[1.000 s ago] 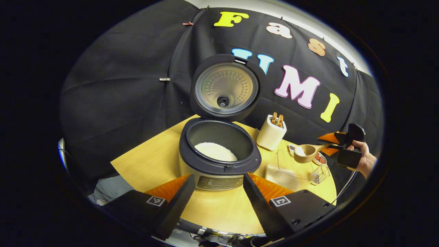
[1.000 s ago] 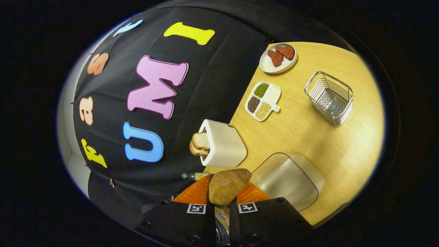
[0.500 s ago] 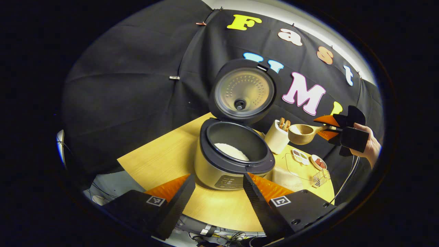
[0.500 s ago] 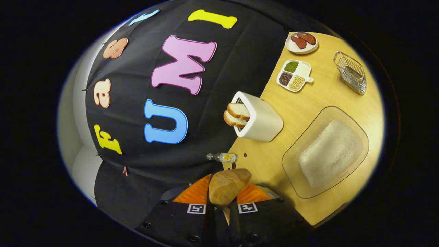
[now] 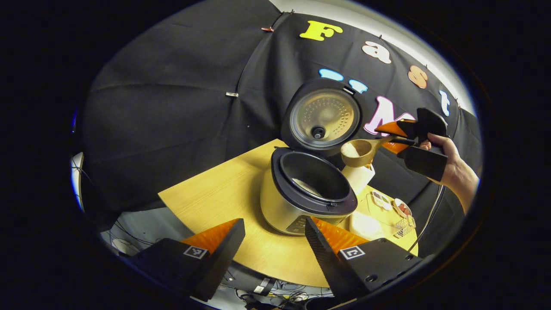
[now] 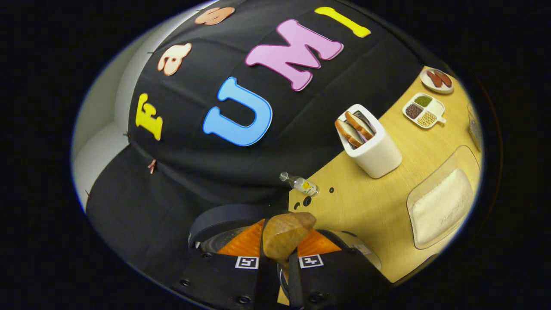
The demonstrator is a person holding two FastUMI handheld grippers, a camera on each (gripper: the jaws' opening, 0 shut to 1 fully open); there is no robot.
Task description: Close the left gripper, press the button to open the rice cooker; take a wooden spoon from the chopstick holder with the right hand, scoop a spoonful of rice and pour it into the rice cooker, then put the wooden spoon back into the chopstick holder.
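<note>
Right tool (image 5: 398, 138) clamps wooden spoon (image 5: 359, 151) beside open rice cooker (image 5: 308, 189).

Smooth wooden spoon (image 5: 359, 152), glossy metal inner lid (image 5: 323, 118) (perforated), matt woodgrain table (image 5: 224, 202)

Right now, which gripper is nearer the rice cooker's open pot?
Right. The right gripper holds the wooden spoon just above the rice cooker rim, beside its raised lid. The left gripper hangs back, open, short of the cooker's front.
</note>
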